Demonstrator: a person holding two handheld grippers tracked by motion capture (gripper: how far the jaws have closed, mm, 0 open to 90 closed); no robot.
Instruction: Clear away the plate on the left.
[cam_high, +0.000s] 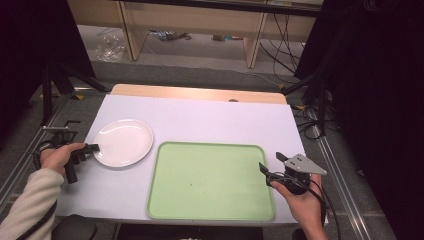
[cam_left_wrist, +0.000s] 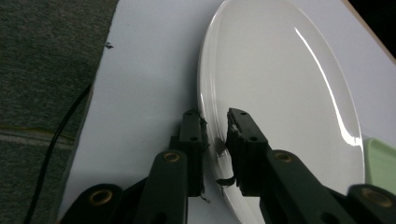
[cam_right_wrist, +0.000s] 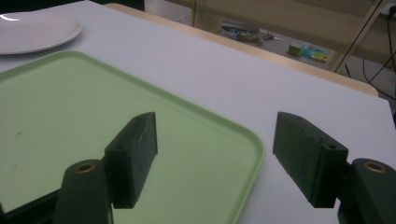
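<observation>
A white plate (cam_high: 122, 142) lies on the left of the white table top, its rim next to the pale green tray (cam_high: 210, 180). My left gripper (cam_high: 95, 148) comes in from the left, held by a hand in a cream sleeve. In the left gripper view its jaws (cam_left_wrist: 215, 126) stand one under and one over the near rim of the plate (cam_left_wrist: 280, 93) and are shut on it. My right gripper (cam_high: 270, 162) is at the tray's right edge. In the right gripper view it (cam_right_wrist: 215, 126) is open with nothing between its jaws, above the rim of the tray (cam_right_wrist: 70, 107).
The table top (cam_high: 200, 115) has a bare wooden strip along its far edge. Black stands and cables flank both sides of the table. Wooden furniture legs and clutter sit on the floor beyond. The green tray's corner (cam_left_wrist: 380, 163) touches the plate's far side.
</observation>
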